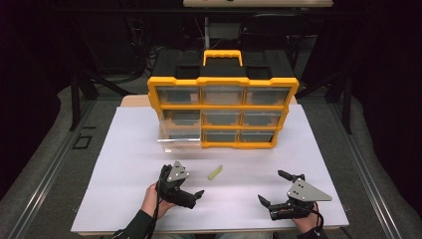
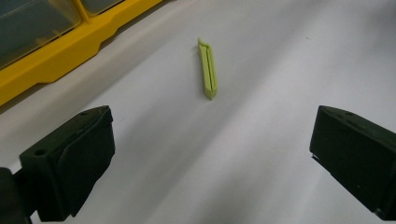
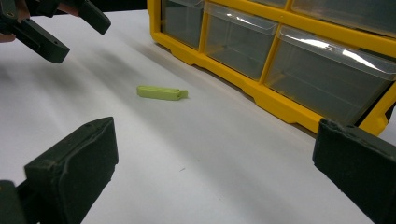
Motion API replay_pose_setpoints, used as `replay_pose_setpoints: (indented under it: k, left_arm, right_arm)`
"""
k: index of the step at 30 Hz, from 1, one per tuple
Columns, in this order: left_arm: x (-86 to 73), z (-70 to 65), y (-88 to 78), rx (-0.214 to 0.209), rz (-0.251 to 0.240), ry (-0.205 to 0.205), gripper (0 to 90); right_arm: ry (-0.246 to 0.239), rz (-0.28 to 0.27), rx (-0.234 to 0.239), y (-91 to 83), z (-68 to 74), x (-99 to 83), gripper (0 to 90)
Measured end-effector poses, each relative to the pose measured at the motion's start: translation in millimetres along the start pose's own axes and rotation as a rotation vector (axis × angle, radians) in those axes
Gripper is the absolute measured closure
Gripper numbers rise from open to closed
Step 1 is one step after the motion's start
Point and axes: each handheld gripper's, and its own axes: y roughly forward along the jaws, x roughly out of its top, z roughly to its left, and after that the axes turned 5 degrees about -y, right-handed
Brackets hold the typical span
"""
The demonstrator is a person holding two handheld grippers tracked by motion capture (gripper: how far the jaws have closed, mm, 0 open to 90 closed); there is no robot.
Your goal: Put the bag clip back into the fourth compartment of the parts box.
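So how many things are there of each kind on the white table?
Organizer: 1
Green clip: 1
Grippers, left and right: 2
Total: 4

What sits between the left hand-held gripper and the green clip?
Nothing: bare white table between the left hand-held gripper, jaws open, and the green clip, seen in the left gripper view.

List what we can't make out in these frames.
- Drawer contents of the yellow organizer: the high view is too small and the fronts glare; both tool views crop it at the frame edge.
- Pulled-out clear drawer: whether it holds anything, too faint in the high view.
- Green clip: its underside rests on the white board.
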Motion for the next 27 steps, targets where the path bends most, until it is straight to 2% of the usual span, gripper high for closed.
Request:
replay_pose_setpoints:
  k: [15,21,27]
  left_arm:
    - [8.6,-6.8,15.8,0.027,0.014,-0.025,0.0]
    - [11.8,-11.4,24.0,0.043,0.021,-0.012,0.1]
    - [16.1,-16.0,31.1,0.072,0.034,0.001,11.8]
  right_arm:
    - [-0.009,-0.001,0.004,-0.6,0.3,0.4,0.0]
    - [-0.01,-0.002,0.003,-0.8,0.2,0.4,0.0]
    - [-0.01,0.003,0.009,-0.7,0.9,0.6,0.0]
